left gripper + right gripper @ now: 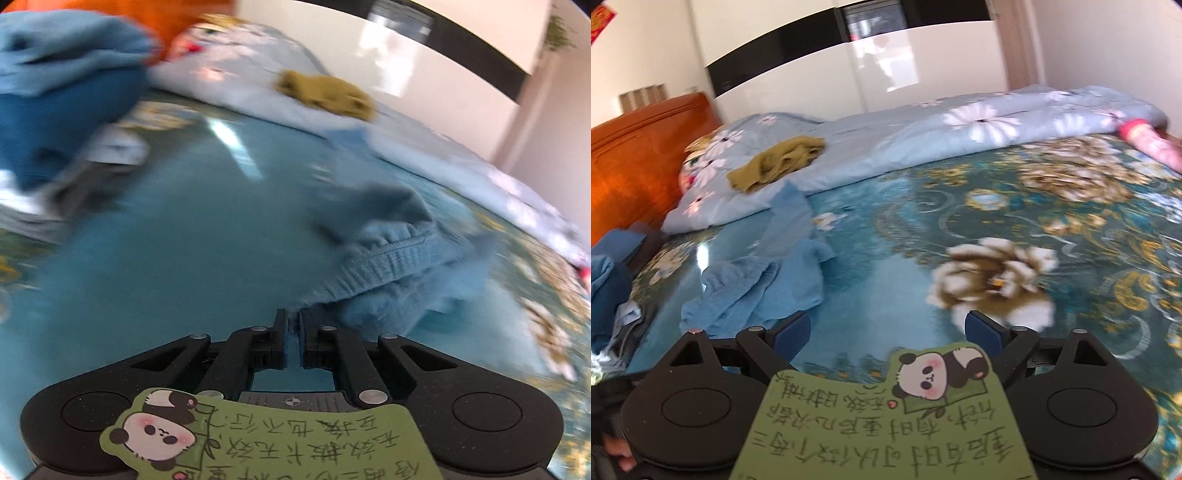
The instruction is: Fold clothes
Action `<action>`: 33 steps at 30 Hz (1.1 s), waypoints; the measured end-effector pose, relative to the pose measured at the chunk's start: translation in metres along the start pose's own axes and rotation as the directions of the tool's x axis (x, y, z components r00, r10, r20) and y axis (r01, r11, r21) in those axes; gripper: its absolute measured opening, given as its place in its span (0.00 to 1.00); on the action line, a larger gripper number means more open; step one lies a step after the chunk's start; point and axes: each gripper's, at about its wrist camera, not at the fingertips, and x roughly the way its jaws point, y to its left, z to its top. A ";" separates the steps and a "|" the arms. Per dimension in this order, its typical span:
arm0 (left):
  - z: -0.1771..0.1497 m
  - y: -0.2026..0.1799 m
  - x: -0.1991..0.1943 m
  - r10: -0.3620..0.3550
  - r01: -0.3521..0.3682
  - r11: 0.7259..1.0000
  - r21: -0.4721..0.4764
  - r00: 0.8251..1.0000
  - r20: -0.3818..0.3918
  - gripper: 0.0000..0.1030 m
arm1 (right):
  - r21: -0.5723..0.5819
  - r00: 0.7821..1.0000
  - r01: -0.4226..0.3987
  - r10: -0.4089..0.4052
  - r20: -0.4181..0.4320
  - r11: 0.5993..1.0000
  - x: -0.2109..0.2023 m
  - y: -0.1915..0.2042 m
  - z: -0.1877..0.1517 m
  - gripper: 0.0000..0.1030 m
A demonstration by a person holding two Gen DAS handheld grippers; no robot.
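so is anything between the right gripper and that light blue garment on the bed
Nothing visible. The open right gripper faces bare bedspread, and the light blue garment lies just ahead toward its left finger, unobstructed.

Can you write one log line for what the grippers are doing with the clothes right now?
left gripper: shut on blue garment edge | right gripper: open, empty, over the floral bedspread | olive garment: on quilt, untouched

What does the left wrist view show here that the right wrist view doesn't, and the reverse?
Only the left wrist view: the left gripper, jaws shut on an edge of the crumpled light blue garment.

Only the right wrist view: the right gripper, jaws open and empty, and a pink patterned roll.

Both: that blue garment, the olive-green cloth on the pale floral quilt, the orange wooden headboard.
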 end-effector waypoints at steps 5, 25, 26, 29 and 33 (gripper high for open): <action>0.008 0.070 -0.007 0.110 -0.109 0.982 -0.152 0.994 -0.002 0.01 | -0.058 0.995 -0.087 0.084 -0.051 0.995 0.040 0.035 0.010 0.86; 0.033 -0.141 0.023 -0.302 0.247 0.799 0.549 0.953 0.010 0.65 | 0.032 0.979 -0.132 0.136 -0.149 0.991 0.157 0.064 0.064 0.75; 0.029 -0.148 0.028 -0.286 0.231 0.785 0.574 0.958 0.005 0.65 | 0.045 0.978 -0.138 0.143 -0.155 0.989 0.161 0.063 0.065 0.71; 0.022 -0.161 0.041 -0.241 0.200 0.749 0.632 0.970 -0.022 0.65 | 0.099 0.970 -0.161 0.176 -0.170 0.982 0.175 0.060 0.066 0.54; 0.018 -0.165 0.054 -0.201 0.173 0.732 0.659 0.979 -0.033 0.55 | 0.171 0.958 -0.188 0.219 -0.183 0.967 0.187 0.056 0.064 0.25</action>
